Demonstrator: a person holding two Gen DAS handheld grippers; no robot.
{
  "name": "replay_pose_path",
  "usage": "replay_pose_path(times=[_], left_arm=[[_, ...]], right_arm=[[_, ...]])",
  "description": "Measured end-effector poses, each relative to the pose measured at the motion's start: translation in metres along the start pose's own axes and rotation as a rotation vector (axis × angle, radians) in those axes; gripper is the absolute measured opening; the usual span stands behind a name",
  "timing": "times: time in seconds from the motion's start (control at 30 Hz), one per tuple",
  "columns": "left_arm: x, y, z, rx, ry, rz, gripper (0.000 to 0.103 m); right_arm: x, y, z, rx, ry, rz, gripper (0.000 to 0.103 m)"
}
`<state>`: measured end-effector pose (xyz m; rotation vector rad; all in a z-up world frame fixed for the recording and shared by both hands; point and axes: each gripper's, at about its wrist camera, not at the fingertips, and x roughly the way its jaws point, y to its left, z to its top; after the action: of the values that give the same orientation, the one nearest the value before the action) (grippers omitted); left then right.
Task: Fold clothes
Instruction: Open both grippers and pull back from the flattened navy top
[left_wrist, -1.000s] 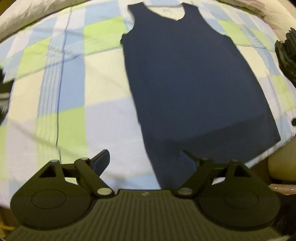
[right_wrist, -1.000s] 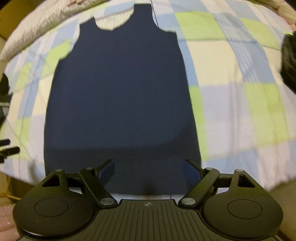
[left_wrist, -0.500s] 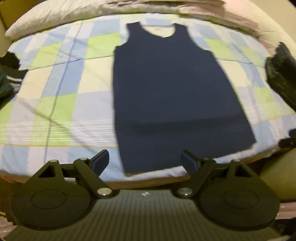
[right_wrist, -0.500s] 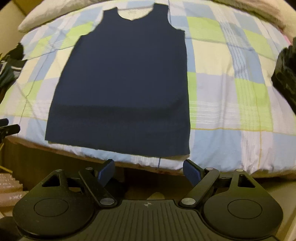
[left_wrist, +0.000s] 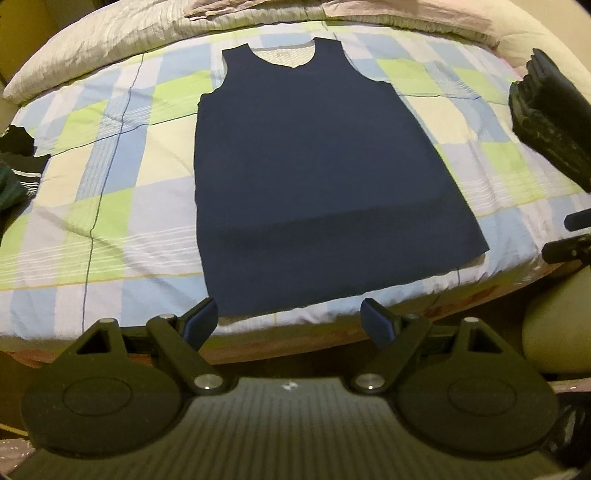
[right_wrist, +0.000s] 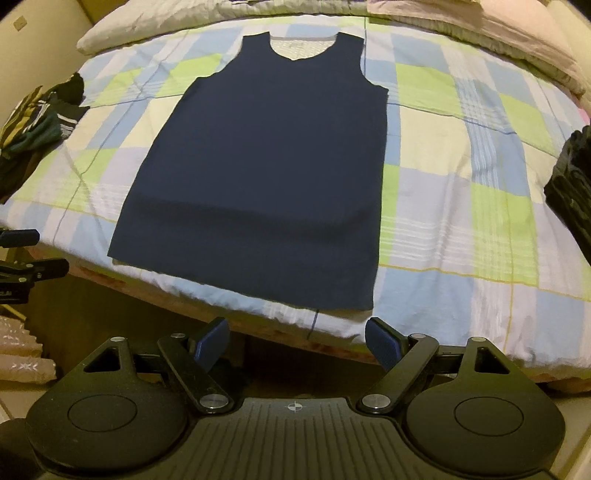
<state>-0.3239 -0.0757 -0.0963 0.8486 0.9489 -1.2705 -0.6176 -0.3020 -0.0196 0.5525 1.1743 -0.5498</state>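
A navy sleeveless top (left_wrist: 314, 177) lies flat on the checked bedspread (left_wrist: 110, 184), neck at the far end, hem at the near bed edge. It also shows in the right wrist view (right_wrist: 273, 166). My left gripper (left_wrist: 291, 323) is open and empty, held off the bed just in front of the hem's left corner. My right gripper (right_wrist: 297, 338) is open and empty, just in front of the hem's right corner. The left gripper also shows at the left edge of the right wrist view (right_wrist: 22, 266).
A heap of dark striped clothes (right_wrist: 40, 114) lies at the bed's left edge. A stack of dark folded clothes (left_wrist: 546, 122) sits at the right edge. Pillows (left_wrist: 110, 48) line the far end. A pale round stool (left_wrist: 557, 325) stands beside the bed.
Both grippers have pulled back from over the top's hem to beyond the bed's near edge. The whole top and more of the bed now show. Both stayed open.
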Motion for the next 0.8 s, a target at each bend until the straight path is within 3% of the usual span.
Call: replay_pose_path(times=[0.8], left_arm=[[0.008, 0.016, 0.019, -0.019, 0.049, 0.082, 0.081]], right_arm=[[0.021, -0.014, 0.036, -0.081, -0.009, 0.033, 0.084]])
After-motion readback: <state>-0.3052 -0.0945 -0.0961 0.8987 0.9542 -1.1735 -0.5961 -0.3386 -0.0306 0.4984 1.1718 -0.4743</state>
